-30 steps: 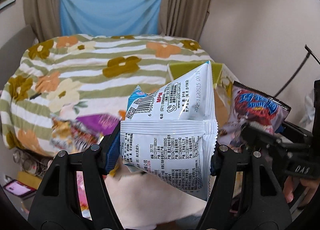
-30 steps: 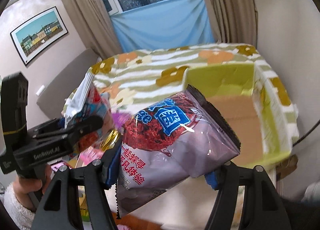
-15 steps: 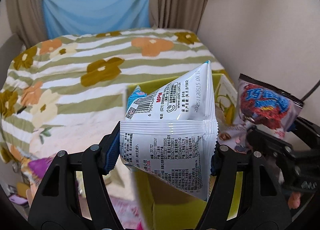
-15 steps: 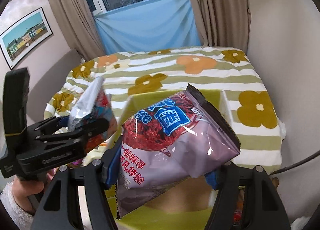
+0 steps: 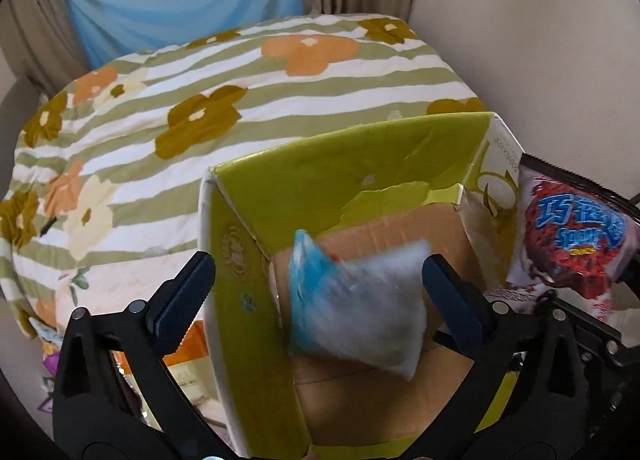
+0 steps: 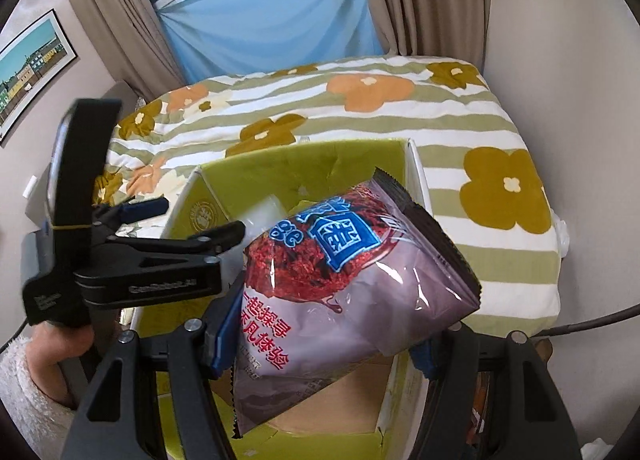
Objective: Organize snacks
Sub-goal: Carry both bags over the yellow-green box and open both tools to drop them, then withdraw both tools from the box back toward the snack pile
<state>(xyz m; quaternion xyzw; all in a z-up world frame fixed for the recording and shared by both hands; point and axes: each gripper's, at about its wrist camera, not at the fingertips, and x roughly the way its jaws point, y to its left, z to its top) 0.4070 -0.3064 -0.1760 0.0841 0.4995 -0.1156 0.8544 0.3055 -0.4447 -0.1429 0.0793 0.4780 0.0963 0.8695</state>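
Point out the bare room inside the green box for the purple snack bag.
The brown floor of the green box lies bare toward its near wall, below the blurred white and blue packet in mid-air between the opening left gripper. The right gripper holds the purple snack bag above that floor. The far left corner is crowded.

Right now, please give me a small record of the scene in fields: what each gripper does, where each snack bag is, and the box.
left gripper: jaws opening, pads clear of the bag
white and blue snack bag: blurred, between the left jaws, over the box
right gripper: shut on purple and red snack bag
green cardboard box: open, on the flowered striped bedcover
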